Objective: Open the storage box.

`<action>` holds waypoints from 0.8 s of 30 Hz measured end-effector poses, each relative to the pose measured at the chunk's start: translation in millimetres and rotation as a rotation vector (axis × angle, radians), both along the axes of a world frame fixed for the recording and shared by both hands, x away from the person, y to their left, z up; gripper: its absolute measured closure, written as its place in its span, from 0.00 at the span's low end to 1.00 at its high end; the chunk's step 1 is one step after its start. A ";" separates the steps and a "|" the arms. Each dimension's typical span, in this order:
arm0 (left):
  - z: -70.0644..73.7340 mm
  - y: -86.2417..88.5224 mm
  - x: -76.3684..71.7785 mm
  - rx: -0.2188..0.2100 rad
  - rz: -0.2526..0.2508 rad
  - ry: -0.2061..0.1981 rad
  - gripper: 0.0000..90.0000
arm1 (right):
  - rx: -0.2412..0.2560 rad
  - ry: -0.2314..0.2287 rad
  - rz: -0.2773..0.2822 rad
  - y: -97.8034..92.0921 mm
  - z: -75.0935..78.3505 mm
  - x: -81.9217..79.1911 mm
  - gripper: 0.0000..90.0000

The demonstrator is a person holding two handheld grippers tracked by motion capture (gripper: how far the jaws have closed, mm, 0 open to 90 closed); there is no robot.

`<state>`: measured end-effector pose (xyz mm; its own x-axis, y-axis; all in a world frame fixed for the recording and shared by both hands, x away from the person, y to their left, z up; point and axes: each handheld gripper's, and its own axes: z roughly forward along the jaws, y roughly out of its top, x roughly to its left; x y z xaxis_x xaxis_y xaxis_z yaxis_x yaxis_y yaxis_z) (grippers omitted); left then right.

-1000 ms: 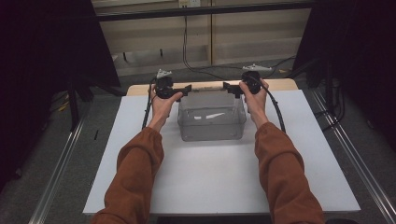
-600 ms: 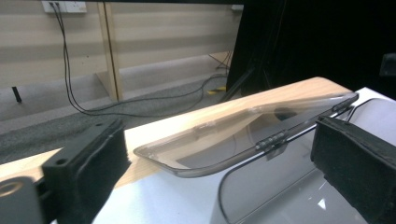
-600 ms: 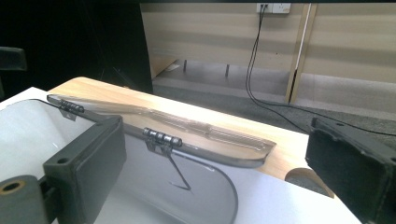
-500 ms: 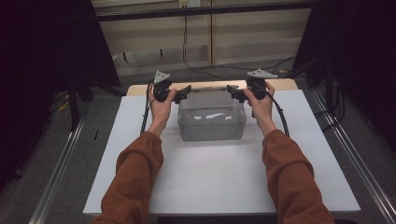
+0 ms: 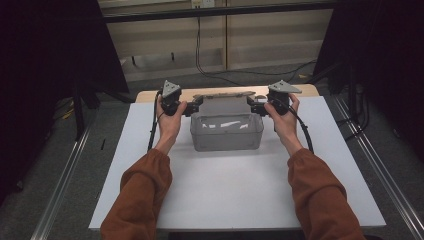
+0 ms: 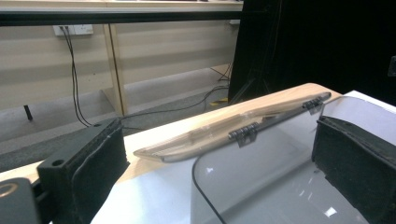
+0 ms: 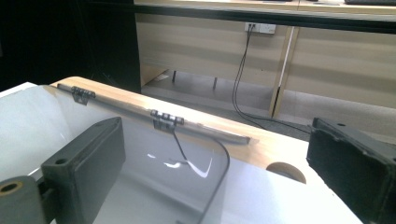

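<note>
A clear plastic box [image 5: 226,131] stands on the white sheet [image 5: 225,190] toward the far side. Its hinged lid [image 5: 224,101] is folded back behind it. My left gripper [image 5: 195,106] is at the box's back left corner and my right gripper [image 5: 254,105] at its back right corner, both open. In the left gripper view the box's curved rim [image 6: 261,154] runs between the wide-apart jaws of the left gripper [image 6: 219,177], with the lid [image 6: 205,135] lying beyond. In the right gripper view, the right gripper [image 7: 222,172] straddles the box rim [image 7: 219,182]; the lid's hinges [image 7: 166,119] show behind.
The white sheet covers a wooden table whose far edge [image 5: 300,90] shows behind the box. Beyond it are a floor with cables [image 5: 215,70], a beige wall and black stands at both sides. Metal rails [image 5: 65,180] run along the table's sides.
The box's lid, down one second ago, has swung up and back behind the box. Both grippers have risen a little and tilted at the back corners.
</note>
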<state>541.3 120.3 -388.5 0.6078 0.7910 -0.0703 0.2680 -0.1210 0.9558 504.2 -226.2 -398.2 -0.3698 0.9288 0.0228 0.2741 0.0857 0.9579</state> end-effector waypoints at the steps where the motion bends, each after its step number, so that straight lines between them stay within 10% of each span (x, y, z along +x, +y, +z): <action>1: 0.3 0.7 -2.2 -0.015 -0.001 0.002 0.03 | -0.005 -0.002 -0.005 -0.7 -0.5 -1.5 0.05; 24: 0.6 20.0 -41.7 -0.034 -0.005 -0.067 0.03 | 0.003 -0.056 -0.008 -3.2 2.2 -37.9 0.02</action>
